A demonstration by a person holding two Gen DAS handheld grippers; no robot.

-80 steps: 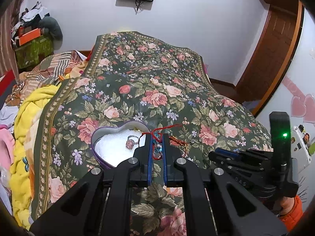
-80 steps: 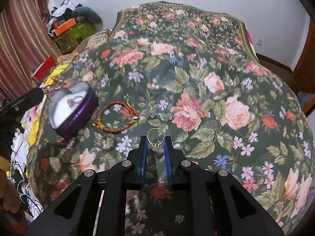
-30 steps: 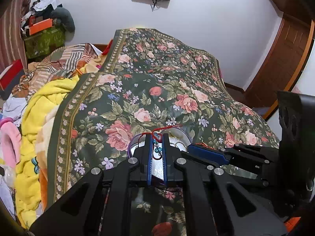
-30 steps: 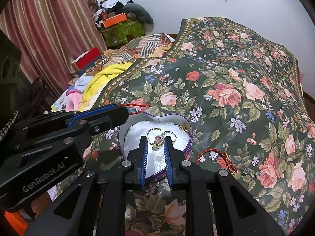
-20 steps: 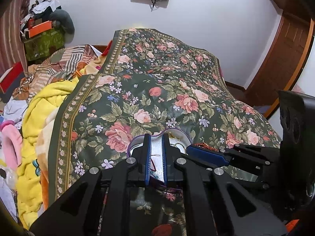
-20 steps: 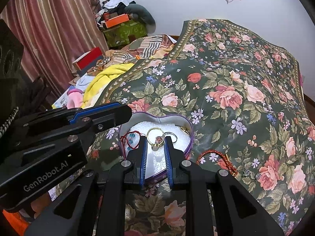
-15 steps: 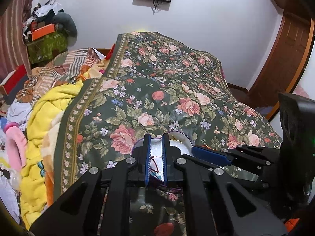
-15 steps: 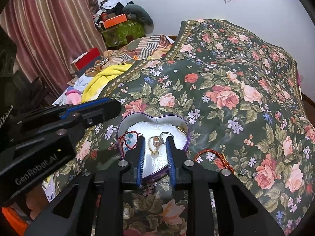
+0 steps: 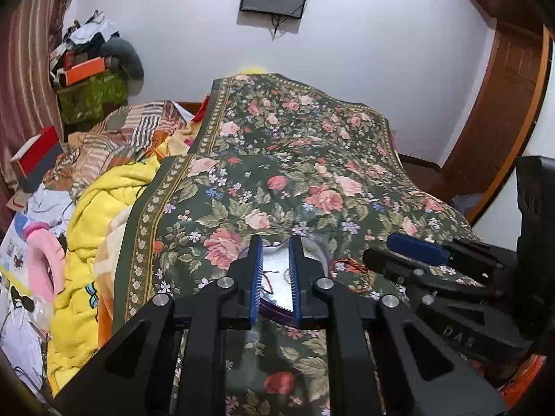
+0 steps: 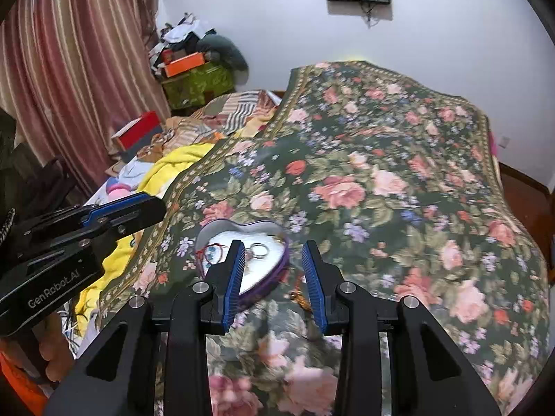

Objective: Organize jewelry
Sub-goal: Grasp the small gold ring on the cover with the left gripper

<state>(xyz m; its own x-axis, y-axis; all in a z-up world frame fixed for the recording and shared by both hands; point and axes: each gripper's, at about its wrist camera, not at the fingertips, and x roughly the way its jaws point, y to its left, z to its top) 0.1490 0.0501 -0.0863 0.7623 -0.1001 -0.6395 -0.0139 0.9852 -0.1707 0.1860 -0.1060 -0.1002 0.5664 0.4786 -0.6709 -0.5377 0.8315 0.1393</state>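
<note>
A purple heart-shaped box [image 10: 274, 274] with a white lining sits on the floral bedspread [image 10: 381, 187]. Inside it lie a red string bracelet [image 10: 208, 253] and a couple of rings [image 10: 258, 250]. My right gripper [image 10: 274, 246] hangs wide open just above the box, holding nothing. My left gripper [image 9: 274, 242] is slightly open over the same box [image 9: 277, 306], and the red bracelet [image 9: 269, 279] shows between its fingers, lying loose. An orange braided bracelet [image 9: 347, 267] lies on the bedspread right of the box, partly hidden in the right wrist view.
A yellow blanket [image 9: 90, 208] and piled clothes and boxes [image 9: 86, 79] lie left of the bed. A striped curtain [image 10: 62, 69] hangs at the left, and a wooden door [image 9: 503, 111] stands at the right. A hand [image 10: 52, 357] holds the left gripper.
The left gripper let the red string bracelet fall into the box. The right gripper let go of the gold ring over the box, opened wide, and both grippers drew back a little.
</note>
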